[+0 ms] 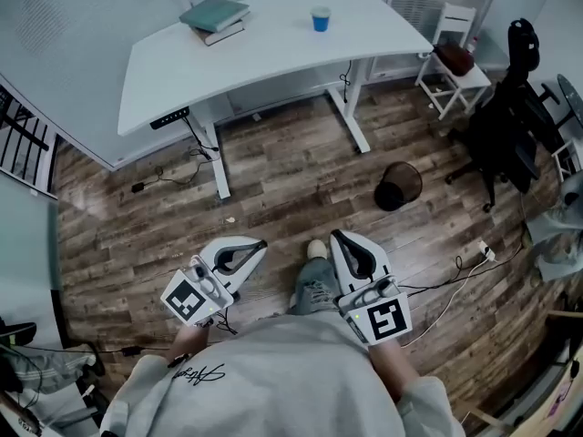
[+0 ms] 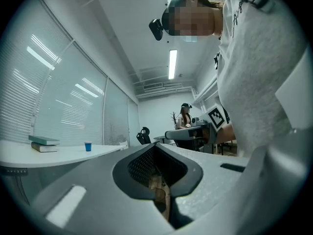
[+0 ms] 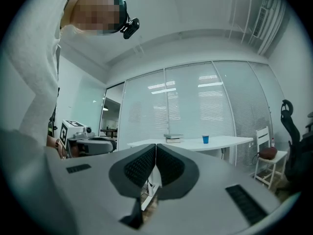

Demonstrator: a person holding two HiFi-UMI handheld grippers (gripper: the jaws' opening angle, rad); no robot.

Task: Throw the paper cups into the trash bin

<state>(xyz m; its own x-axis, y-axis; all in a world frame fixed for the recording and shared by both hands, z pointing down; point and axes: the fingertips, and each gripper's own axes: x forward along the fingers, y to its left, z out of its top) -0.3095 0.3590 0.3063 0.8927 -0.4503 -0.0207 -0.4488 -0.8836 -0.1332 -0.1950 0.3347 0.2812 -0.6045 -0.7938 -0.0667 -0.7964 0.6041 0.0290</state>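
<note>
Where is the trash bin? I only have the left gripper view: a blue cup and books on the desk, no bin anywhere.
Observer: In the head view the black trash bin stands on the wood floor, near the foot of the desk's right leg.
Operator: Is the right gripper free?
Observer: Yes. The right gripper has its jaws together with nothing between them.
Operator: Anything crowding the bin?
Observer: A black office chair stands to its right, apart from it.
</note>
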